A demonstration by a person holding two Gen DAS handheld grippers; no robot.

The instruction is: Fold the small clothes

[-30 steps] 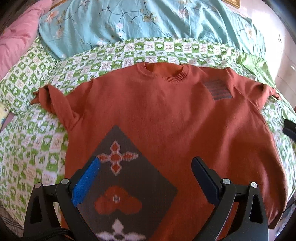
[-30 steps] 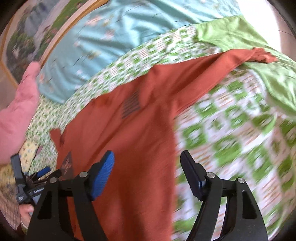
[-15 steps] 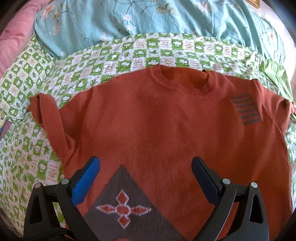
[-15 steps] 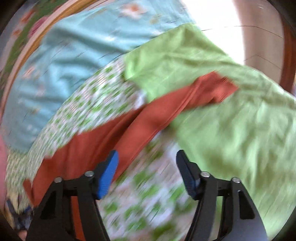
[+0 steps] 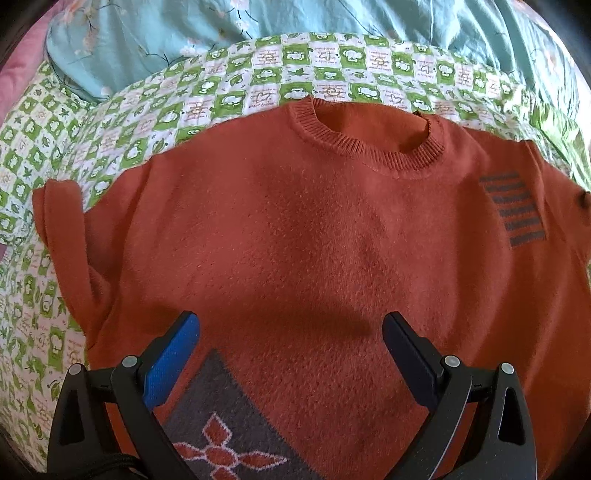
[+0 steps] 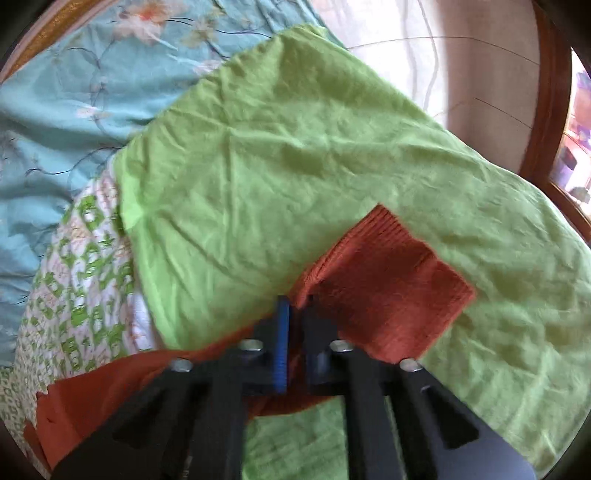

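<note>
In the left wrist view, an orange sweater (image 5: 314,240) is seen spread flat on a green and white checked sheet (image 5: 258,92), with its round neck (image 5: 369,147) pointing away from the camera. A patch of dark stripes (image 5: 511,208) is seen on one side of the chest, and a grey patch with a flower shape (image 5: 229,435) is seen low down. One sleeve (image 5: 62,236) is folded down along the side of the sweater. A blue flowered blanket (image 5: 184,33) is seen beyond the checked sheet. The left gripper (image 5: 291,347) is held over the sweater with its two fingers wide apart, and nothing is held between them. In the right wrist view, the right gripper (image 6: 295,332) is seen with its fingers pressed together on the other sleeve (image 6: 388,284) of the sweater, near the cuff. The cuff end is seen lying on a plain green cloth (image 6: 295,166). The checked sheet (image 6: 85,277) and the blue blanket (image 6: 74,92) are seen on the left of this view. This view is a little blurred.
</note>
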